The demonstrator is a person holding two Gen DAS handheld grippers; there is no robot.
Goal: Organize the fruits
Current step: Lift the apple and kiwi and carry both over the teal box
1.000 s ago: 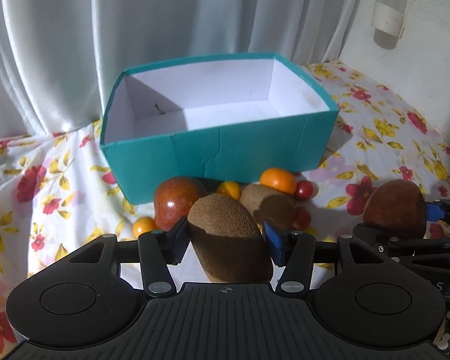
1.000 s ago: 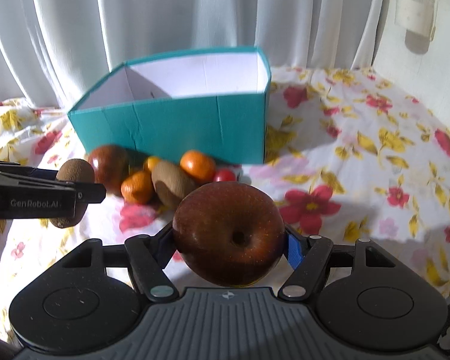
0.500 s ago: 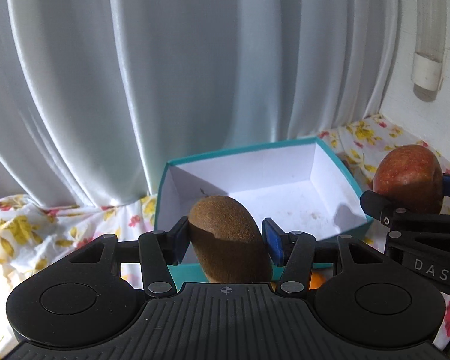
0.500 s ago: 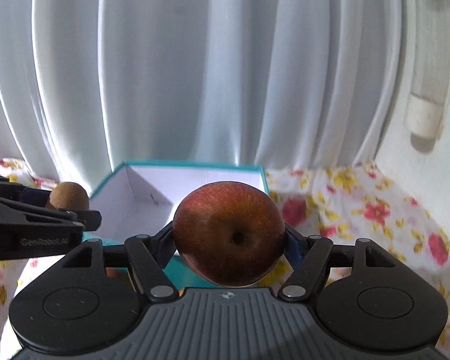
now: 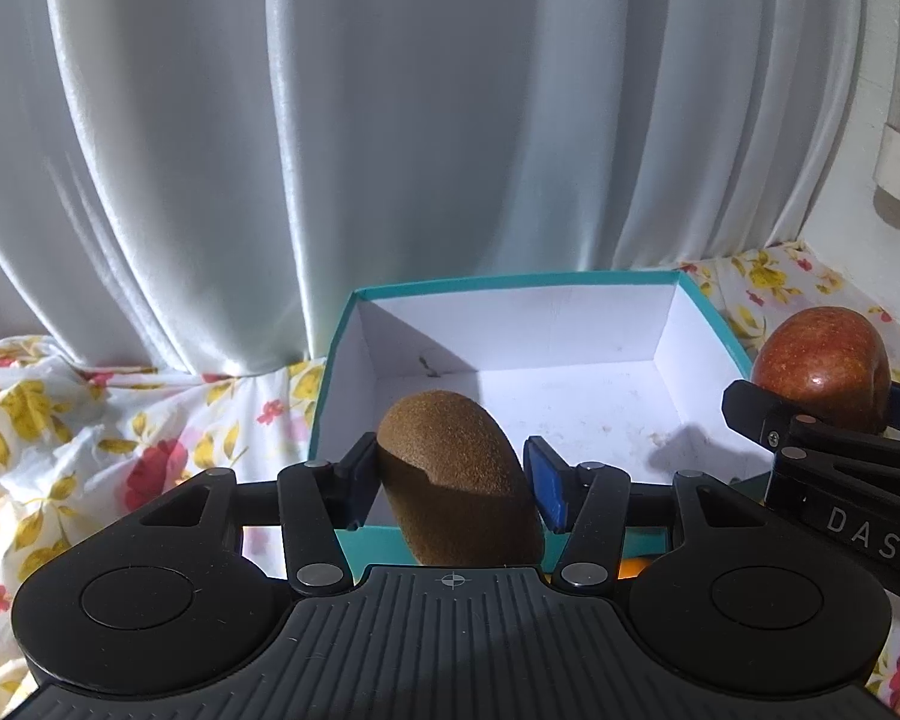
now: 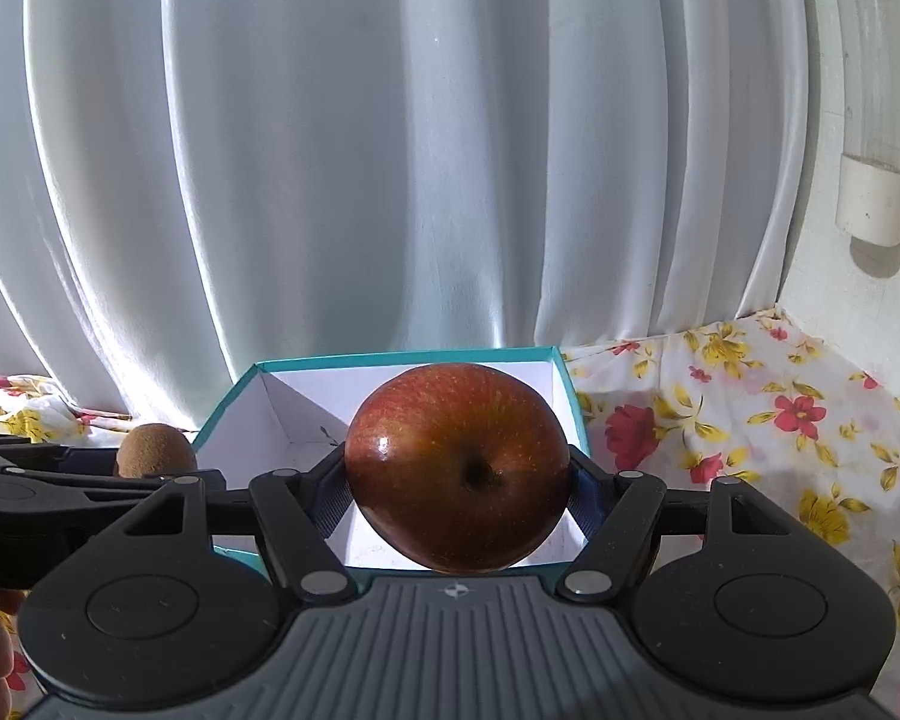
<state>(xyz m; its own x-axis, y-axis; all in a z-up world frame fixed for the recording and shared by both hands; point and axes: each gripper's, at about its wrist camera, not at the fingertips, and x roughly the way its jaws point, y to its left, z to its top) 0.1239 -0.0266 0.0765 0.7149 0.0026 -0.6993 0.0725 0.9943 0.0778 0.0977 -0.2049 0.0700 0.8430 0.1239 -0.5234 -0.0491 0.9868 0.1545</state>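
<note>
My left gripper [image 5: 450, 474] is shut on a brown kiwi [image 5: 456, 474] and holds it above the near wall of the teal box [image 5: 510, 282], whose white inside shows no fruit. My right gripper [image 6: 457, 474] is shut on a red apple [image 6: 457, 468] and holds it over the same box [image 6: 408, 355], toward its right side. The apple [image 5: 822, 366] and right gripper also show at the right edge of the left wrist view. The kiwi [image 6: 156, 450] and left gripper show at the left of the right wrist view.
A floral cloth [image 6: 750, 420] covers the surface around the box. A white curtain [image 5: 390, 120] hangs right behind the box. A white wall with a pipe [image 6: 876, 198] stands at the right. A bit of an orange fruit [image 5: 633, 567] peeks below the box front.
Both grippers have risen and moved forward with their fruit, from above the fruit pile in front of the box to over the box opening. The pile has dropped out of view.
</note>
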